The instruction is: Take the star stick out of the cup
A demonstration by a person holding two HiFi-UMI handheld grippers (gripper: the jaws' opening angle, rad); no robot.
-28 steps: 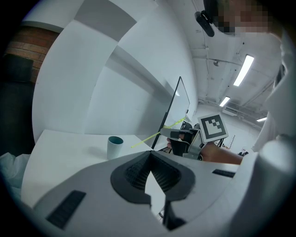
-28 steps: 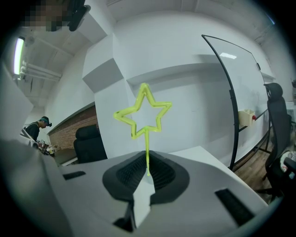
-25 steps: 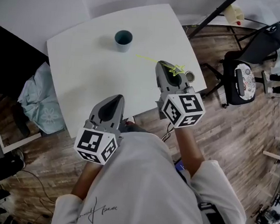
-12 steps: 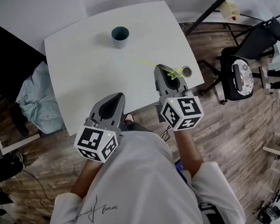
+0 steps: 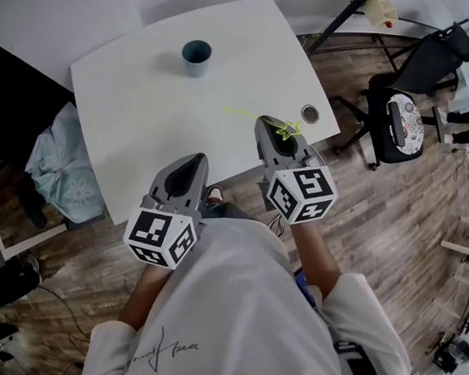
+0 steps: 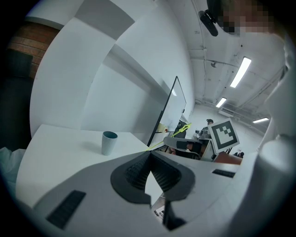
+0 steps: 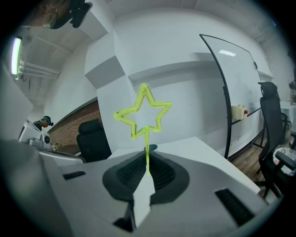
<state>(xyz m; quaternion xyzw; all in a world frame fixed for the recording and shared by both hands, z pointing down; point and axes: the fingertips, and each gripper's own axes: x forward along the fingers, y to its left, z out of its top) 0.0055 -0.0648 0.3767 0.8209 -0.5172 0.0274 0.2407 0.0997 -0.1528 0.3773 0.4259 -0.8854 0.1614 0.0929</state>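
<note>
A blue-grey cup stands upright at the far side of the white table. My right gripper hangs over the table's near right part, shut on the thin yellow-green star stick. The stick is out of the cup and well clear of it. In the right gripper view the star stick rises from the closed jaws of the right gripper, star end up. My left gripper hovers at the table's near edge, shut and empty. In the left gripper view the cup stands beyond the left gripper.
A small round object lies near the table's right edge. A black office chair stands on the wood floor to the right. A pale blue bundle sits left of the table. A whiteboard stand's dark leg rises at the back right.
My right gripper has drawn back from the cup toward the table's near edge, carrying the star stick. The left gripper has hardly moved.
</note>
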